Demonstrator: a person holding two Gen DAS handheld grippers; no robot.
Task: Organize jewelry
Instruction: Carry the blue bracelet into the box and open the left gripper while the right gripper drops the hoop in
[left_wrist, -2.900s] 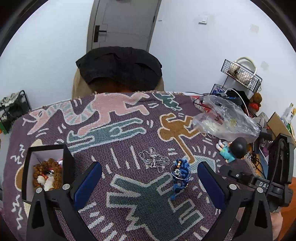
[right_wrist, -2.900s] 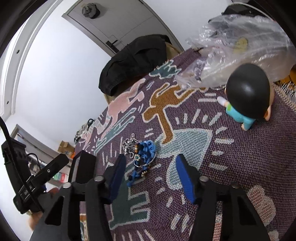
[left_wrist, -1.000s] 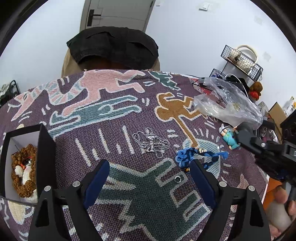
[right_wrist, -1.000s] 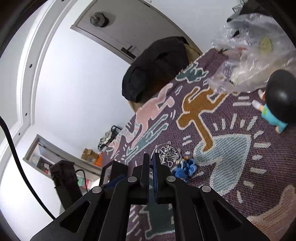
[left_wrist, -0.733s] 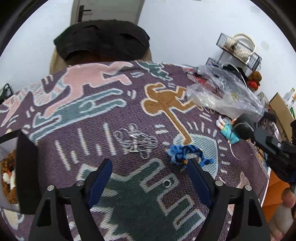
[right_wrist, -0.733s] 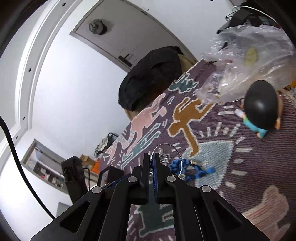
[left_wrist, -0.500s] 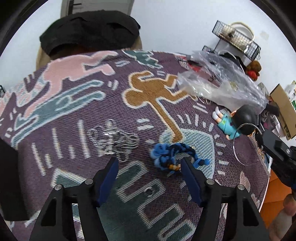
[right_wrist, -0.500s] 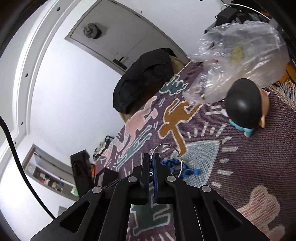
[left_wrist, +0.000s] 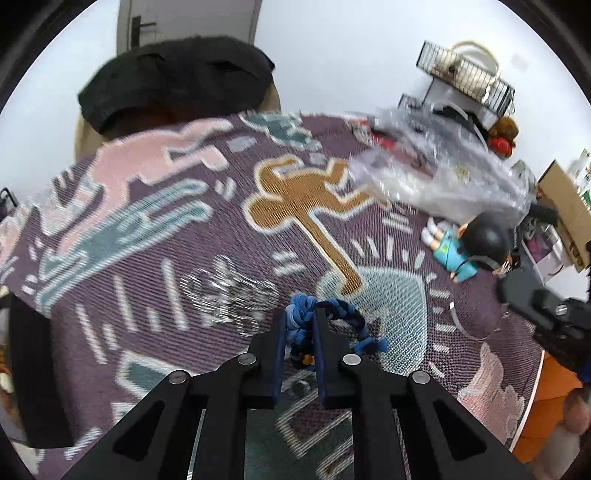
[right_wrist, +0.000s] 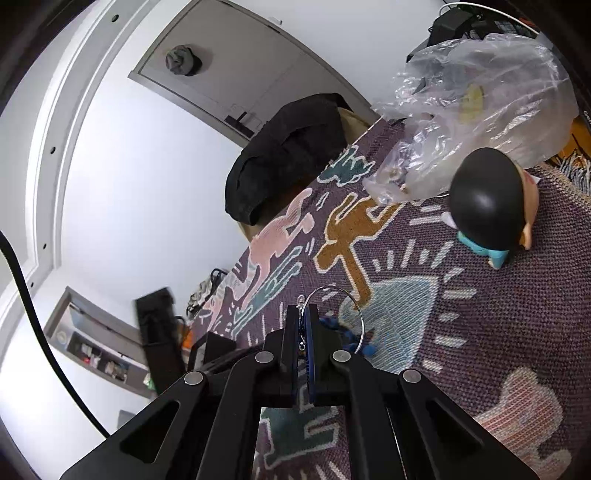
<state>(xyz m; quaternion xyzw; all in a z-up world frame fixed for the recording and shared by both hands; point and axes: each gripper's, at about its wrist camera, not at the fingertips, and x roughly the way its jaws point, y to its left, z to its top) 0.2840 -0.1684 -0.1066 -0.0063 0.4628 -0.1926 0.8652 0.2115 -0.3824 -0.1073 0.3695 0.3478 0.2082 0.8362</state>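
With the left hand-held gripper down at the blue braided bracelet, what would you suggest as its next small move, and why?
Probably lift it gently off the cloth. The left hand-held gripper is closing with the blue braided bracelet between its pads, and the bracelet lies loose on the patterned tablecloth, apart from the silver chain.

Surface (left_wrist: 155, 236), left wrist view, clock positions from frame centre:
- Braided bracelet (left_wrist: 332, 317): 6 o'clock, on the surface, between the closing jaws of the left hand-held gripper (left_wrist: 300, 328).
- Chain jewellery (left_wrist: 229, 291): 7 o'clock, just beside the bracelet.
- Doll figure (left_wrist: 465, 247): 3 o'clock, lying on the surface.
- Plastic bag (left_wrist: 443, 177): 2 o'clock, behind the doll.
- Wire hoop (right_wrist: 345, 314): right wrist view, pinched in the right hand-held gripper (right_wrist: 302, 321), over the bracelet.
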